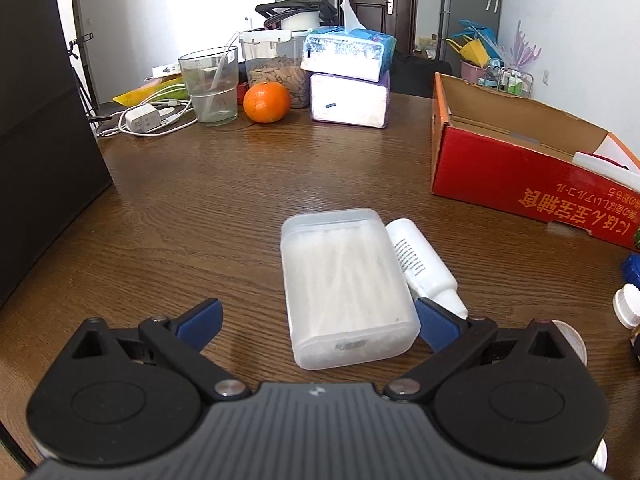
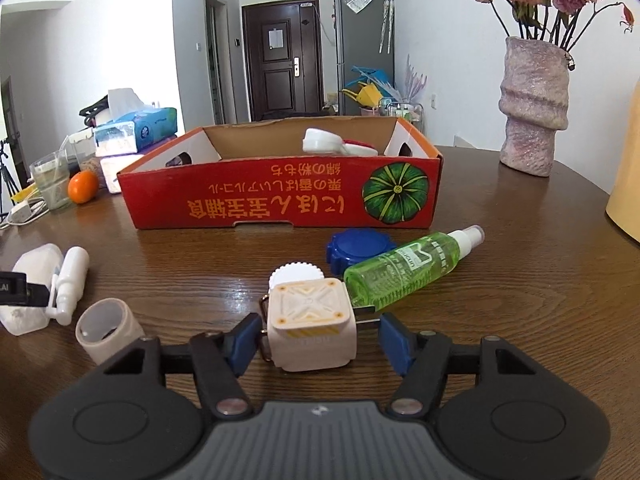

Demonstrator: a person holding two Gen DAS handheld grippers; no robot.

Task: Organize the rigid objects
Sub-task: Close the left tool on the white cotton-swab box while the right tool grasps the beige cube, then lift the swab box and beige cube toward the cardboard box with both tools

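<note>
Right gripper [image 2: 318,342]: jaws spread wide, straddling the beige cube gadget [image 2: 310,330], pads not touching yet. It sits on the surface in front of the red cardboard box [image 2: 276,196]. Looks like hard plastic, light and stiff; take it on the flat side faces and avoid the wire clip on its left. Left gripper [image 1: 318,326]: jaws open around the near end of the frosted swab case [image 1: 346,286], well short of the box, with a white dropper bottle [image 1: 424,266] touching its far side. The case looks smooth and likely slippery, so grip across the narrow width, mid-body.
</note>
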